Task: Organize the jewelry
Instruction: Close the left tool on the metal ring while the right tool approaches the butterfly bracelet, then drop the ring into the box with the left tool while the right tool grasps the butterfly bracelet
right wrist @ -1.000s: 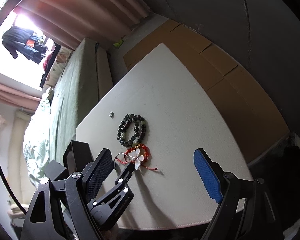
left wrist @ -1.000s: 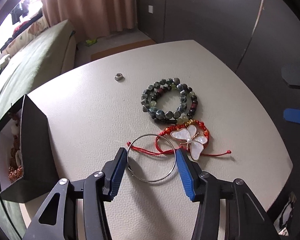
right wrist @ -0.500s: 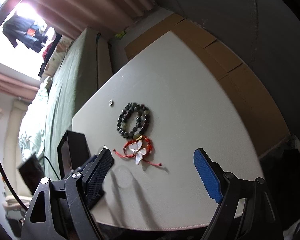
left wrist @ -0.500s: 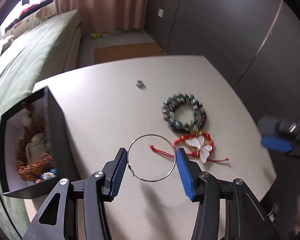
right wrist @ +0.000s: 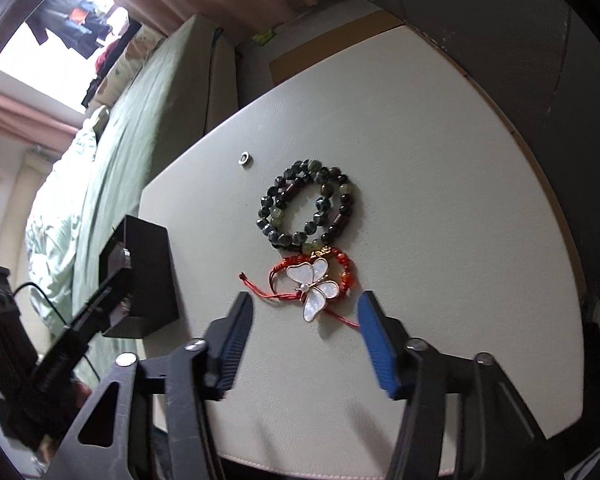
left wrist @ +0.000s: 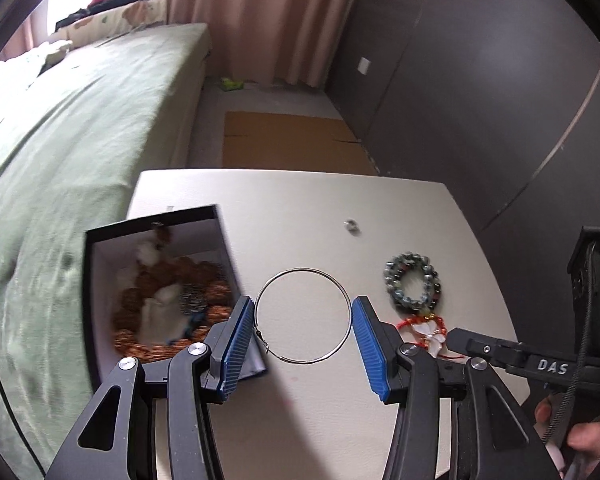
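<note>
My left gripper is shut on a thin silver hoop and holds it in the air beside the open black box, which holds several pieces of jewellery. On the table lie two beaded bracelets, a red cord bracelet with a white butterfly and a small metal ring. My right gripper hovers low over the butterfly bracelet. Its jaws are closing with the butterfly between the fingertips, and the pads stand clear of it. The beaded bracelets and the butterfly also show in the left wrist view.
The cream table has rounded edges, and the box sits at its left edge. A green bed lies beyond that side. Flat cardboard lies on the floor past the far edge. A hand grips the right tool.
The left gripper rose and carried the hoop left, from beside the bracelets to next to the box. The right gripper came down closer to the butterfly bracelet and its jaws narrowed.
</note>
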A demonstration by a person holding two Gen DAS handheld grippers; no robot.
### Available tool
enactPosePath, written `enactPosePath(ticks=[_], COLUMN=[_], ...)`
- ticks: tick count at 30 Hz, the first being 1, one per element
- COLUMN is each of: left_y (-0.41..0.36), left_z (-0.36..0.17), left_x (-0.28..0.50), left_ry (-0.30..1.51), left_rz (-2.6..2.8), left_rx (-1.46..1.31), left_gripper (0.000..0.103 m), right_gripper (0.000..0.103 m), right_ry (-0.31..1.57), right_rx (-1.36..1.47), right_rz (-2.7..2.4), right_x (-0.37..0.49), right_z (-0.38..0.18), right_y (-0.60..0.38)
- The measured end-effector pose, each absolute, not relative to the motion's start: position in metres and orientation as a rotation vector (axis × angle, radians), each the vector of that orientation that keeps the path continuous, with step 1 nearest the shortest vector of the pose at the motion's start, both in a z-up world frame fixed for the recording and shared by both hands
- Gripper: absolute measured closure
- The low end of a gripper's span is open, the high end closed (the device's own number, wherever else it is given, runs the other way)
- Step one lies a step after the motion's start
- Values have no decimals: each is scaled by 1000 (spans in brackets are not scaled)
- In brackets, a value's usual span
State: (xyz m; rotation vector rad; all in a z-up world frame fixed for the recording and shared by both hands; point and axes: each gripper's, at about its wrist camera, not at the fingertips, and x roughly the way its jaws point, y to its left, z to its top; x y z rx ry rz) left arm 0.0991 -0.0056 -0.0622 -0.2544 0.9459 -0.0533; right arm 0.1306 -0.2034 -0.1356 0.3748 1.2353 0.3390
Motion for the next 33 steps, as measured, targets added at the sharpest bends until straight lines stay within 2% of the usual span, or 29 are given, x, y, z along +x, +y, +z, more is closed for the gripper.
enactPosePath(ticks=[12,20,22,23,24,27,29,31,33], left_y=[31,56,59,60,61,63,64,67,69], left_z=[-47,-41,-41,-41,-41,-40,-39,-38,-37], left_x=[93,90,89,89,88,85,83,82,80], left_ry=[893,876,876,876,875,873,871,869,868], left_rz=[-35,-1,4,6,7,8,9,11,14], left_rx=[-341,-382,-387,-389,-392,-396,-398,-404,-410], left_gripper=[51,51,51,51,51,51,51,51,51], right_gripper=[57,58,64,73,76,77,81,89,90], right_ry=[1230,1215,1207,1200,1197,1205,1205,1196,1195], right_rx=[223,-58,-98,-120,-125,-62,-24,17,60], right_rz=[324,260,241,224,217,234,248,262,282], right_x=[142,137,135,134,133,131,130,127,130], right_z=[-143,-143,-143,-142,-142,-139,-136,-129,-124], right_y=[-178,-151,-149,-149,-150,-162,-170,-178,-187])
